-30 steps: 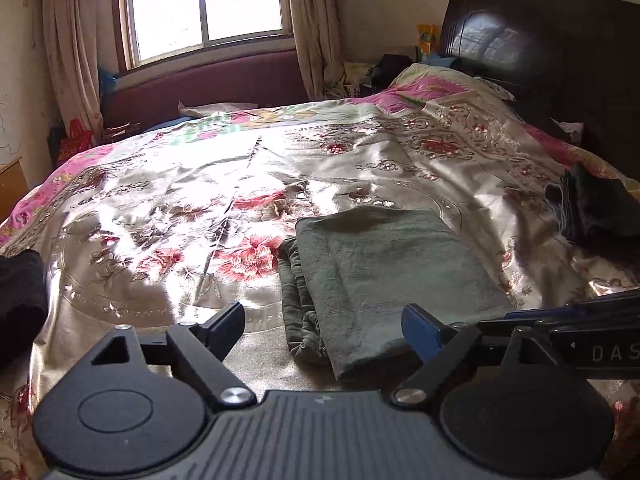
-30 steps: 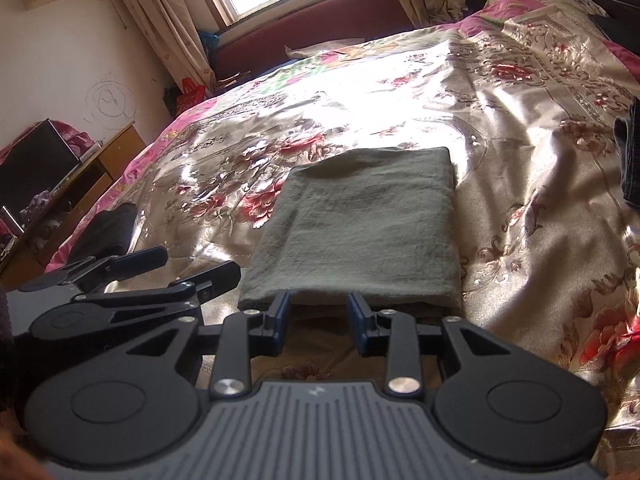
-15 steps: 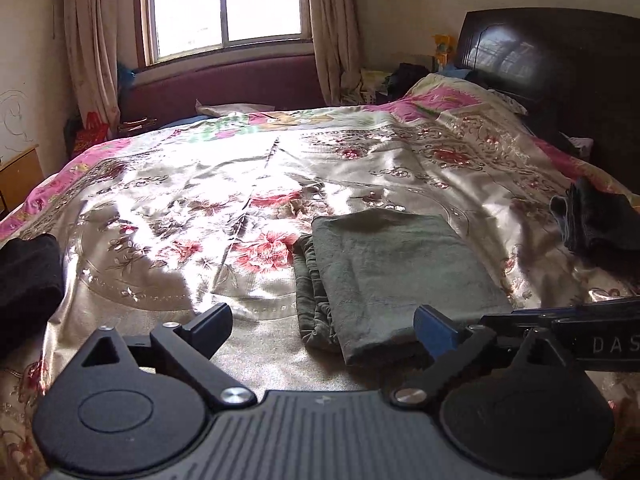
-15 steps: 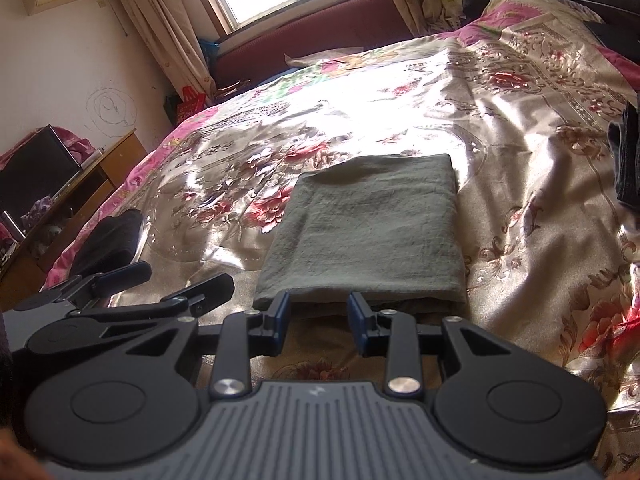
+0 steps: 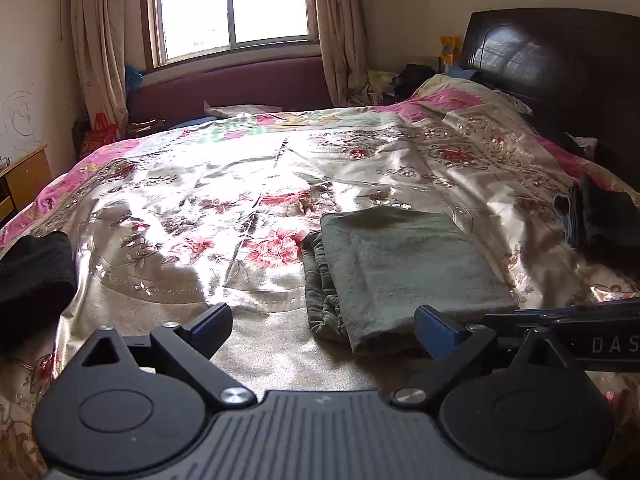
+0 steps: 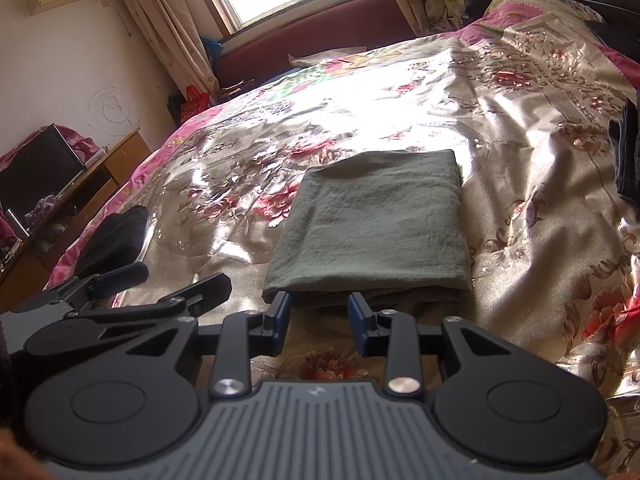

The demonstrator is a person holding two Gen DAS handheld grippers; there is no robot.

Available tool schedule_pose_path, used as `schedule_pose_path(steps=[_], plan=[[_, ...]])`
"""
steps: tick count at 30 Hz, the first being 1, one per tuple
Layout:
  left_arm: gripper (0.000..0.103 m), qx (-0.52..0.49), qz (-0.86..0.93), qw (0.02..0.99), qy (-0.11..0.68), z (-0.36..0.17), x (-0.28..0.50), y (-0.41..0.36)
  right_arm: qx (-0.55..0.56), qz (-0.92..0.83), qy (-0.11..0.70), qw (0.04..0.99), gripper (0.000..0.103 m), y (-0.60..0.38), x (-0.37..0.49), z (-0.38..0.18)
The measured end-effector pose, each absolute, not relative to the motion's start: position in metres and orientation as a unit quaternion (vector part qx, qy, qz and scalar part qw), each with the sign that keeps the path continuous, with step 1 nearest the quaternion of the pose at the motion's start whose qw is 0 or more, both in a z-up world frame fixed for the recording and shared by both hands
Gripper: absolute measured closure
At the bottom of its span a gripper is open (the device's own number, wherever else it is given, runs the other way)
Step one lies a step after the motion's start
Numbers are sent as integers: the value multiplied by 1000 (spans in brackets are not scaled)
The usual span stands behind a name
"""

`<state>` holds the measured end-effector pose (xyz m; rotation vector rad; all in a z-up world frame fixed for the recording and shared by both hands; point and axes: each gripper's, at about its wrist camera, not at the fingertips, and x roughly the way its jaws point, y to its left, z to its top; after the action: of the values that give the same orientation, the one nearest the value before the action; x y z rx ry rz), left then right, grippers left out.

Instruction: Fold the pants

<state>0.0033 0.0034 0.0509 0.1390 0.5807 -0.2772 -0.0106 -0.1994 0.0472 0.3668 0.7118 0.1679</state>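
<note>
Folded green pants [image 6: 376, 220] lie on the bed [image 6: 540, 240]. Both hand-held grippers, left [image 5: 322, 326] and right [image 6: 318, 314], hover spread and empty; brushing the near edge could undo the fold.

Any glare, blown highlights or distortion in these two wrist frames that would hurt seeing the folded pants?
Left wrist view: window blown out, sunlight glares off the satin bedspread left of the green pants, which lie in softer light and read clearly; fisheye bends the headboard. Right wrist view: glare patch on the bedspread just beyond the pants, weave still sharp, dark corners vignetted.
</note>
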Motion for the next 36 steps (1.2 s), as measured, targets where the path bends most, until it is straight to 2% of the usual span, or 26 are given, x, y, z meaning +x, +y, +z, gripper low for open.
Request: schedule_pose_path(steps=[36], plan=[[0,86,-130,937,312,33,-12,2,183,82,372,906,69,-197,-28,29]])
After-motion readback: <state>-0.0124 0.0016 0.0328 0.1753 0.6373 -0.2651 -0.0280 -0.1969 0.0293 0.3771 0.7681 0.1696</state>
